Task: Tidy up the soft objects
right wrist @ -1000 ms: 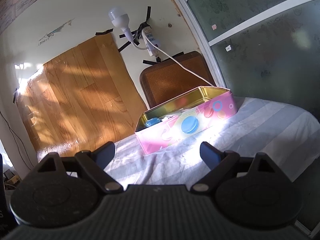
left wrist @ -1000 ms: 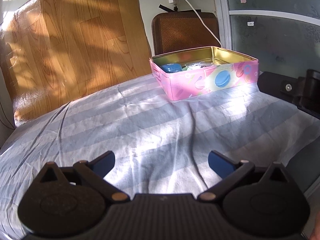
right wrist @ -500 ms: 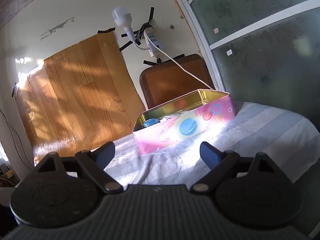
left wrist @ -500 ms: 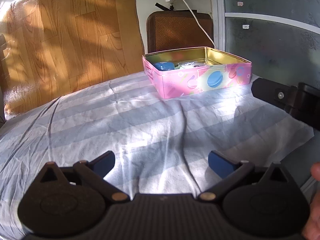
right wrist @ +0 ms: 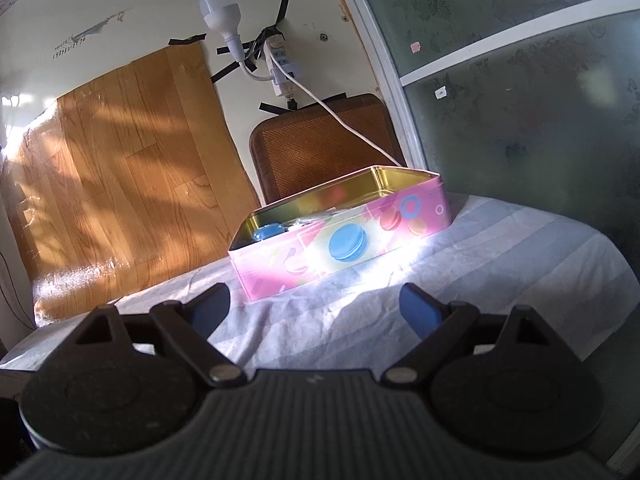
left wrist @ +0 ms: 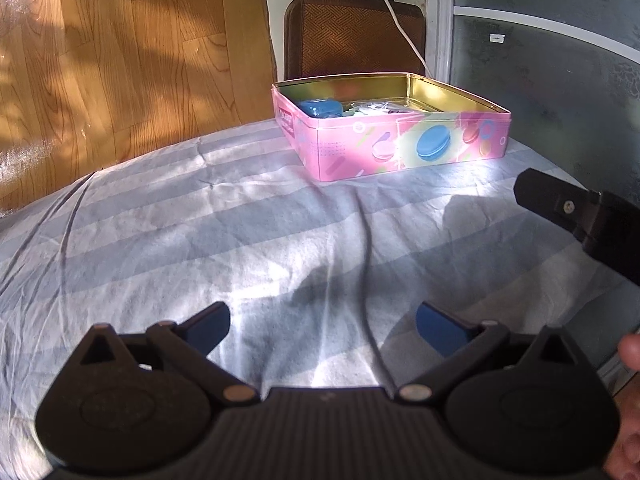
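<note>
Ahead of our left gripper (left wrist: 323, 326), past its fingers and a little to the right, we see the pink tin box (left wrist: 404, 146) sitting on the striped cloth (left wrist: 200, 216), with a blue soft thing (left wrist: 320, 108) and some pale bits inside that we cannot make out. Both our left gripper and our right gripper (right wrist: 314, 306) have their blue fingers wide apart and hold nothing. We can see cookie pictures on the box, like a big blue one (right wrist: 347, 242), but the tiny writing on its short side (left wrist: 286, 120) is too small to read.
</note>
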The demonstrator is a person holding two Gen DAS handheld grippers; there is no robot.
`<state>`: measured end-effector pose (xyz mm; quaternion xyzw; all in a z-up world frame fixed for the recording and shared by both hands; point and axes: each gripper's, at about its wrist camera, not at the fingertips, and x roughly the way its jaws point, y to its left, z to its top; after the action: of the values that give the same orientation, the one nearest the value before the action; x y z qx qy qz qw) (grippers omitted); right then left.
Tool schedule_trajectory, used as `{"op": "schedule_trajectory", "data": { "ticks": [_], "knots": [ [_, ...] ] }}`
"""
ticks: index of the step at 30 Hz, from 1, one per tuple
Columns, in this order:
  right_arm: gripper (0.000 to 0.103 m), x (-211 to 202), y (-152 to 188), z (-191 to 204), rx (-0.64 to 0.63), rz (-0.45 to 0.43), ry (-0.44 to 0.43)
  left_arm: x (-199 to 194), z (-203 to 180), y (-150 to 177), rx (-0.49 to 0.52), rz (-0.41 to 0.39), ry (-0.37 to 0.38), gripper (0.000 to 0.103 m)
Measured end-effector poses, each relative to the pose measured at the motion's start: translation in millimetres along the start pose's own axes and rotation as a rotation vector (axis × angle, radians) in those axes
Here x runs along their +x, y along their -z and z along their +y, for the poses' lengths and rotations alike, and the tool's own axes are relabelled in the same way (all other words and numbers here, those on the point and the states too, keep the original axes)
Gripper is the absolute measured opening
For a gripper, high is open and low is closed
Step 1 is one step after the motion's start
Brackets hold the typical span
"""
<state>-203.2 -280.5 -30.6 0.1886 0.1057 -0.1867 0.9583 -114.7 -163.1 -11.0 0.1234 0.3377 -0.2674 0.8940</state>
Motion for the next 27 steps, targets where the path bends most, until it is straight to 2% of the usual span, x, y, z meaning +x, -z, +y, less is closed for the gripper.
{"op": "schedule_trajectory", "data": {
  "ticks": [11, 16, 23, 27],
  "knots": [
    [0.094, 12.9, 2.1, 19.1, -0.079, -0.058, 0.003, 20.8, 23.9, -11.8, -0.032, -0.002, -0.078, 0.103],
    [0.094, 23.3, 4.6, 26.2, -0.114, -0.045, 0.003, 27.7, 32.1, -17.3, -0.031, -0.022, -0.11, 0.103],
    [0.094, 41.1, 9.9, 29.0, -0.132, -0.005, 0.003, 41.7, 39.6, -21.1, -0.041, -0.016, -0.115, 0.103],
    [0.094, 45.8, 11.0, 27.6, -0.145, 0.014, 0.005, 50.2, 43.3, -23.5, -0.067, 0.002, -0.091, 0.103]
  ]
}}
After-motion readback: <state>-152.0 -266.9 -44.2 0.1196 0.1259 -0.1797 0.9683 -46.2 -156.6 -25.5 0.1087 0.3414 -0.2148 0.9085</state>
